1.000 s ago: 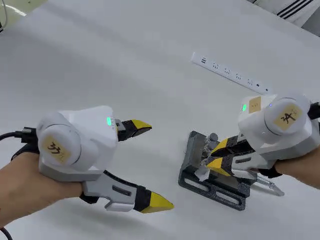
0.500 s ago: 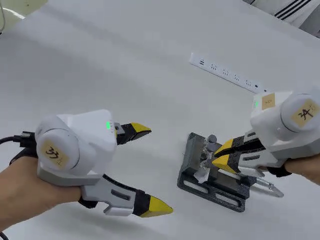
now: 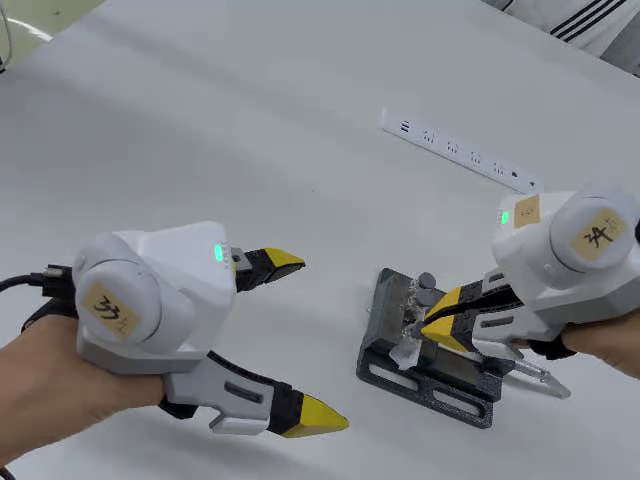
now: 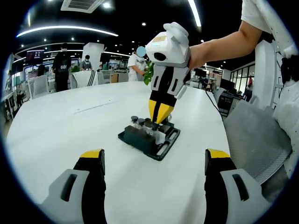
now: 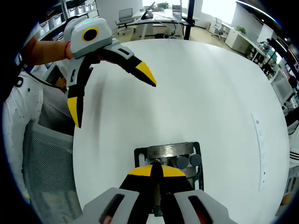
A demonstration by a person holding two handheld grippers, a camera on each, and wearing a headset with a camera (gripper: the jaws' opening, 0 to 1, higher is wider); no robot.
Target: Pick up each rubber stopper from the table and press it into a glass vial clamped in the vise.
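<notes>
A dark vise (image 3: 385, 365) sits on the white table (image 3: 250, 130) with small glass vials clamped in it; two of them carry grey rubber stoppers (image 3: 426, 282). My right gripper (image 3: 432, 325) is shut, its yellow tips pressed together and pointing down onto the vial row. In the right gripper view the shut tips (image 5: 156, 171) cover the near part of the vise (image 5: 187, 148), with two grey stoppers (image 5: 181, 162) just to their right. My left gripper (image 3: 305, 340) hangs open to the left of the vise, holding nothing. From the left gripper view the vise (image 4: 140, 140) lies ahead of the open jaws.
A white power strip (image 3: 460, 150) lies on the table beyond the vise. A torn bit of clear wrap (image 3: 405, 352) rests on the vise's near side. People and office desks stand in the background (image 4: 65, 65).
The right gripper's two tips, slightly apart a second ago, have come together over the vials, and the gripper has shifted a little. The left gripper has held still and open.
</notes>
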